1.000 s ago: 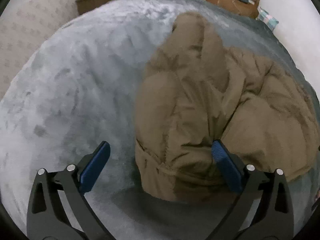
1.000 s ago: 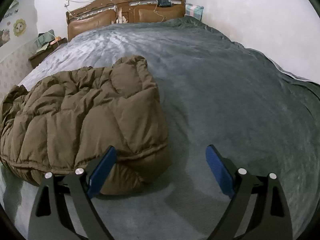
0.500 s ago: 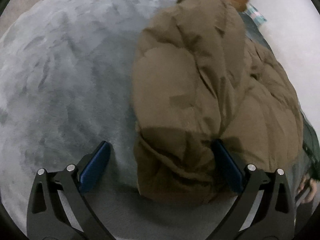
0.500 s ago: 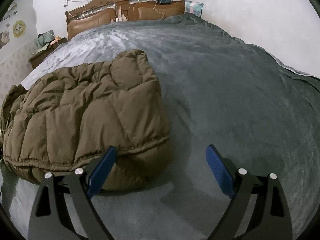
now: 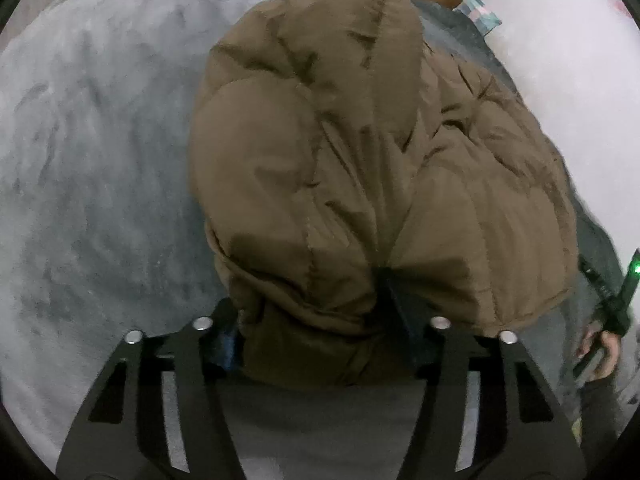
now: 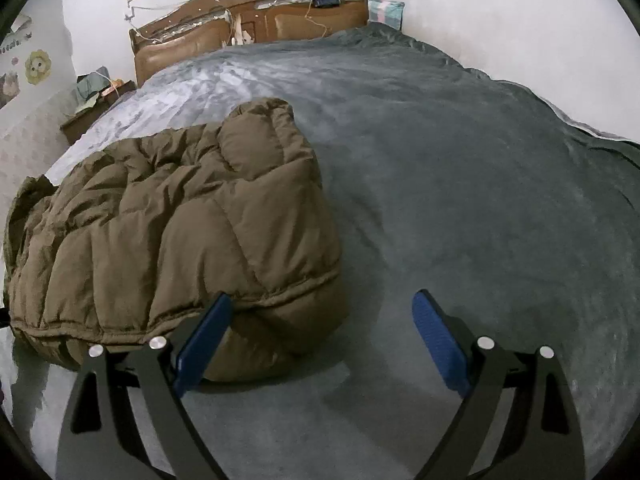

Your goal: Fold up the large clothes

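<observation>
A brown quilted down jacket (image 5: 360, 168) lies bunched on a grey bed cover (image 5: 88, 152). My left gripper (image 5: 316, 340) is shut on the jacket's near hem, with thick fabric bulging between and over the blue pads. In the right wrist view the same jacket (image 6: 168, 240) lies to the left. My right gripper (image 6: 324, 344) is open and empty; its left blue pad (image 6: 204, 340) is at the jacket's near right corner, and its right pad (image 6: 438, 344) is over bare cover.
A wooden headboard (image 6: 248, 28) stands at the far end of the bed, with a nightstand (image 6: 96, 104) at the left. White walls border the bed's right side. The person's other hand and the right gripper (image 5: 608, 320) show at the left wrist view's right edge.
My left gripper moved forward onto the jacket's hem and closed on it. The right gripper stayed open and moved slightly closer to the jacket's corner.
</observation>
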Motion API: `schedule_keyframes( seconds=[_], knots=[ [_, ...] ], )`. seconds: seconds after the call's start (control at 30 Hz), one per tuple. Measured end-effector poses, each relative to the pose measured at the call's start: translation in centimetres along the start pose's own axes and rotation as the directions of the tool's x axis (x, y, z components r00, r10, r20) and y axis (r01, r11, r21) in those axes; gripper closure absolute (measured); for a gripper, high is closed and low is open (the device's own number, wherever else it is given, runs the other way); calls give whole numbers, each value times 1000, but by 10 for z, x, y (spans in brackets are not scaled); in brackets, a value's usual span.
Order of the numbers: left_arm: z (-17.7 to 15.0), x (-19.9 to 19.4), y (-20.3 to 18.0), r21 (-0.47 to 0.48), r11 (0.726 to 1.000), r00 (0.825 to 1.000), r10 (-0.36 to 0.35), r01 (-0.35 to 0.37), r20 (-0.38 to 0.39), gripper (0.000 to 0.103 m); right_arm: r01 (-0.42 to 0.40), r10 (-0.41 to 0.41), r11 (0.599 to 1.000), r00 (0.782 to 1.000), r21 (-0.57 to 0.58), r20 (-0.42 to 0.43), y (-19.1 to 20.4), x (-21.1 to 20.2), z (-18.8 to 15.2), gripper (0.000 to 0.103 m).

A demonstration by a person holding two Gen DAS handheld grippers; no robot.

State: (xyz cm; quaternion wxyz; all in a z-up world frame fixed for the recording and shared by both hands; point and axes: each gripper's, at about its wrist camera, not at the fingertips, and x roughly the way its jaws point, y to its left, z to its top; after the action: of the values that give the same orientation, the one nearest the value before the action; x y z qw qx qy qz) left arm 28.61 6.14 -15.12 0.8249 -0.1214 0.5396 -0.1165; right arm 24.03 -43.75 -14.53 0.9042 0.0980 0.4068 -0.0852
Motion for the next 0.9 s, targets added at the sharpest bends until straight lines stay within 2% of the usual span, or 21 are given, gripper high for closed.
schedule_keyframes(
  seconds=[0.03, 0.17, 0.23, 0.3, 0.33, 0.4, 0.47, 0.63, 0.7, 0.77, 0.83, 0.9],
  knots=[
    [0, 0, -5, 21, 999, 1000, 25, -25, 4, 56, -3, 3, 1000, 1000, 6, 2, -2, -1, 1, 11],
    [-4, -3, -21, 85, 989, 993, 120, -121, 14, 59, -16, 16, 999, 1000, 45, 16, -11, -3, 8, 11],
    [-3, -4, -23, 95, 986, 991, 133, -134, 13, 60, -29, 28, 998, 1000, 63, 12, -16, -1, 10, 11],
    [-3, -5, -21, 94, 986, 991, 134, -135, 10, 61, -51, 52, 994, 999, 96, -9, -22, 7, 13, 4],
    [-3, -5, -21, 93, 987, 991, 134, -135, 9, 61, -70, 73, 991, 997, 113, -25, -23, 13, 14, 4],
    [-3, -6, -19, 91, 987, 991, 136, -136, 9, 61, -140, 154, 975, 985, 171, -76, -26, 30, 14, 4],
    [-4, -7, -22, 87, 987, 991, 135, -135, 9, 61, -216, 244, 949, 964, 229, -104, -25, 47, 12, 4],
    [7, 0, -25, 78, 990, 993, 119, -119, -1, 61, -357, 431, 845, 896, 398, -111, -23, 82, 3, 4],
    [8, 1, -23, 79, 990, 993, 117, -117, -3, 60, -380, 458, 826, 883, 415, -102, -16, 88, 1, 4],
    [9, 2, -19, 81, 990, 993, 116, -115, -4, 60, -382, 448, 845, 888, 375, -106, -4, 91, 2, 3],
    [9, 2, -17, 80, 991, 994, 112, -111, -7, 60, -357, 414, 880, 900, 312, -138, 10, 94, 7, 3],
    [11, 3, -16, 77, 991, 994, 107, -105, -11, 60, -347, 397, 900, 903, 265, -164, 18, 95, 13, 8]
  ],
)
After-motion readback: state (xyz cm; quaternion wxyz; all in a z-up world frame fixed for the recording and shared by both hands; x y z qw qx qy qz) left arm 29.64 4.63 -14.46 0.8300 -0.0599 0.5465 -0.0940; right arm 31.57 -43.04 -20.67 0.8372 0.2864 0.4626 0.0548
